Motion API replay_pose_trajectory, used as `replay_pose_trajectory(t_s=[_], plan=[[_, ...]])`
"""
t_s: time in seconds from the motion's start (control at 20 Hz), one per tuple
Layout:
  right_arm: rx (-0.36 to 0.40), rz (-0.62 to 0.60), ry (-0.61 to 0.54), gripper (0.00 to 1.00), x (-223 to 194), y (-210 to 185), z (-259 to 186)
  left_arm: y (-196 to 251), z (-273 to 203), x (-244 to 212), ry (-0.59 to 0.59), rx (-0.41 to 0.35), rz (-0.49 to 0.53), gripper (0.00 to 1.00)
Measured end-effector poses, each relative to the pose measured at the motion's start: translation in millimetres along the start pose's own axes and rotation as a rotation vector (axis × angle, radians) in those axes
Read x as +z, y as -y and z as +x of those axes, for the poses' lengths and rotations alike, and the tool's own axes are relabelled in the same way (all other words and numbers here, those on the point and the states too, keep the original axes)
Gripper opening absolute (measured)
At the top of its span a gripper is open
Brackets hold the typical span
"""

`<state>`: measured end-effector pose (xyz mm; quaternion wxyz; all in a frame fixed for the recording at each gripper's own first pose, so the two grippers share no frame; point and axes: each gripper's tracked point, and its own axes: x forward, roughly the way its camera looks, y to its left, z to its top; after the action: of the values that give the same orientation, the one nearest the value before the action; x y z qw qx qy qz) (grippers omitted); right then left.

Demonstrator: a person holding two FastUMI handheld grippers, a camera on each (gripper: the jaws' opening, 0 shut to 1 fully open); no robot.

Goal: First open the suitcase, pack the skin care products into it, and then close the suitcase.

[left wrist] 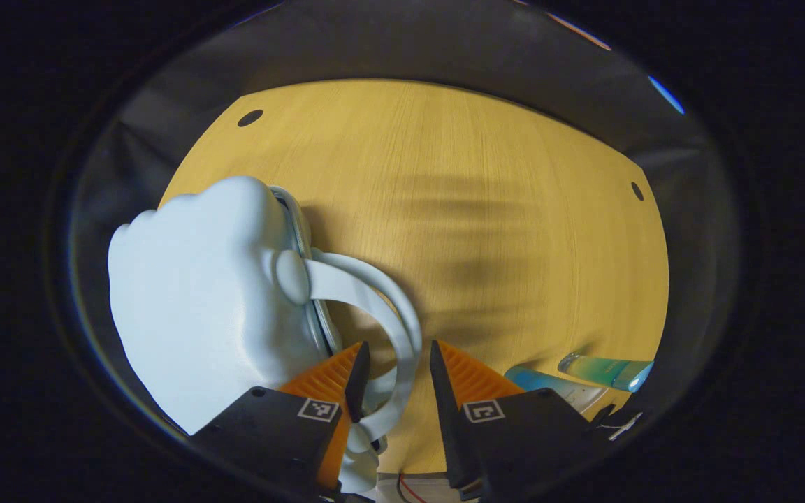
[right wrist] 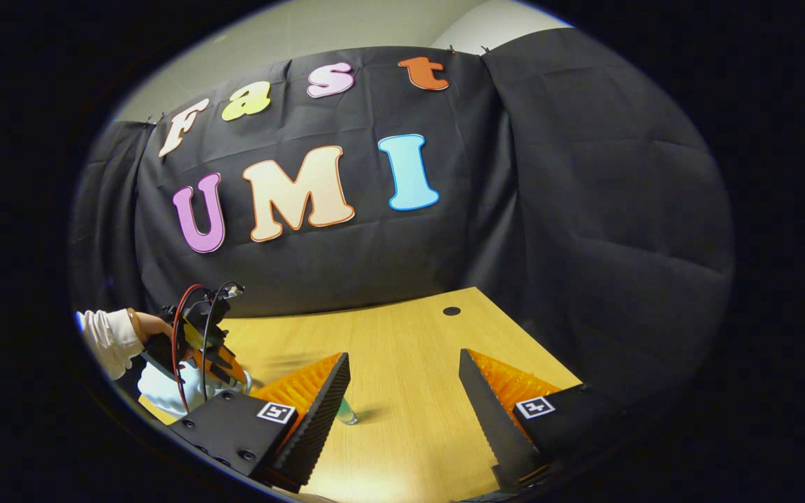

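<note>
Pale blue plastic is the material of the suitcase (left wrist: pixel 200 314), which in the left gripper view lies on the wooden table (left wrist: pixel 486 230) at the left side. It is a small rounded case and its two halves look closed together. Its curved handle (left wrist: pixel 381 307) bends out from the case toward the right and passes down between the two fingers of the left gripper (left wrist: pixel 397 363). The fingers stand a little apart, one on each side of the handle. The handle is just beside the left finger, but I cannot tell if either finger really presses on it. At the lower right of this view, near the table edge, lie two skin care products: a green-blue tube (left wrist: pixel 605 370) and, just beside it, a blue and white bottle (left wrist: pixel 549 384). They are well apart from the suitcase.

In the right gripper view, the right gripper (right wrist: pixel 402 391) hangs over the table (right wrist: pixel 402 335) with its fingers wide apart and nothing between them. Behind its left finger a small greenish end of a tube (right wrist: pixel 346 416) shows on the table. Farther off at the left, a hand (right wrist: pixel 149 327) with a white sleeve (right wrist: pixel 105 339) holds the other gripper (right wrist: pixel 203 353), which has red and black cables on top. It points down at the pale blue suitcase (right wrist: pixel 161 388). The black cloth wall (right wrist: pixel 584 209) stands behind the table.
</note>
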<state>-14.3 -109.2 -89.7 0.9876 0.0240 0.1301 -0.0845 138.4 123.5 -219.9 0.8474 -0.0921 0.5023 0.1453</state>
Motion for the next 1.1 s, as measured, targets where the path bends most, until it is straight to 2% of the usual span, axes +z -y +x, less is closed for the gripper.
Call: replay_pose_trajectory(t_s=[0.25,0.5,0.6,0.65,0.85,0.95,1.1], plan=[[-0.007,0.005,-0.006,0.98,-5.1,7.6,2.2,-3.5,10.5,0.9,-0.029,0.042,0.014,0.4],[-0.018,0.015,-0.008,0.98,-5.3,17.0,4.8,2.7,25.5,-5.0,-0.081,0.035,-0.003,0.29],[-0.023,0.016,-0.011,0.98,-6.4,20.2,5.8,2.8,30.1,-6.9,-0.1,0.043,0.01,0.16],[-0.026,0.014,-0.011,0.98,-7.4,22.2,6.1,2.5,29.8,-6.2,-0.104,0.044,0.022,0.12],[-0.027,0.012,-0.013,0.98,-9.1,24.4,7.2,5.2,27.5,-4.8,-0.1,-0.002,-0.016,0.04],[-0.023,0.008,-0.017,0.98,-9.4,23.5,9.0,6.7,22.4,-1.8,-0.083,-0.037,-0.032,0.02],[-0.009,-0.006,-0.015,0.98,-8.7,20.2,11.6,8.5,12.6,2.8,-0.052,-0.048,-0.04,0.01]])
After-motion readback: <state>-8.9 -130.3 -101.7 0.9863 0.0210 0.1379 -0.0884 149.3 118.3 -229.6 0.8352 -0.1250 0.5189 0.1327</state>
